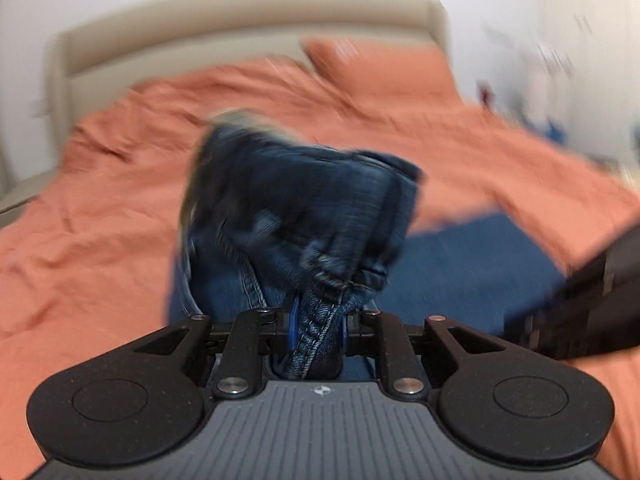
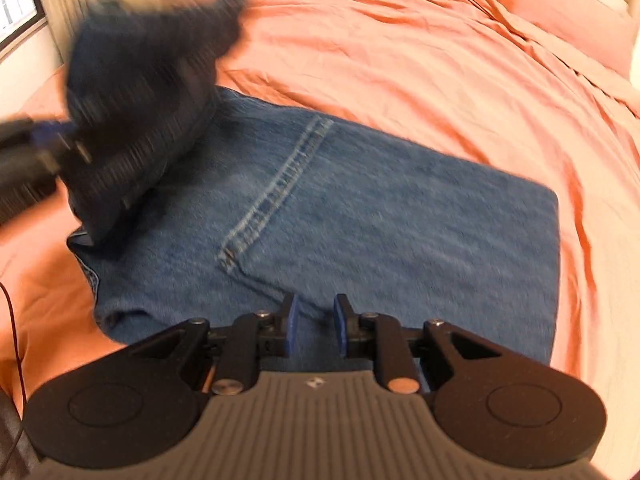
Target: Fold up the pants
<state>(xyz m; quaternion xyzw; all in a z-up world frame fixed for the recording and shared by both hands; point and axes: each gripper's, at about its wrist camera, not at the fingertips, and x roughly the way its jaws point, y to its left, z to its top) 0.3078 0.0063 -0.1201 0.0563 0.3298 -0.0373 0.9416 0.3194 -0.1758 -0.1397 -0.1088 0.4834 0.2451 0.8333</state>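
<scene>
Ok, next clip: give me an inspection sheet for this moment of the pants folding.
Surface: bed with a wrinkled orange cover.
Job's things: jeans, partly flat on the cover, one end lifted.
Clutter: nothing seen on the cover beyond an orange pillow.
Grippers: left gripper shut on denim; right gripper open, over the flat denim.
Cables: thin dark cable at left edge.
Surroundings: beige headboard, white wall; rest blurred.

Blue denim pants [image 2: 360, 208], pale stitching running in a dashed line across them, the lifted part darker navy. Salmon-orange bedsheet [image 2: 400, 60], matching orange pillow [image 1: 384, 68]. Beige headboard [image 1: 240, 20]. Black grippers, blue-padded fingers [image 2: 294, 328], grey ribbed bodies.
</scene>
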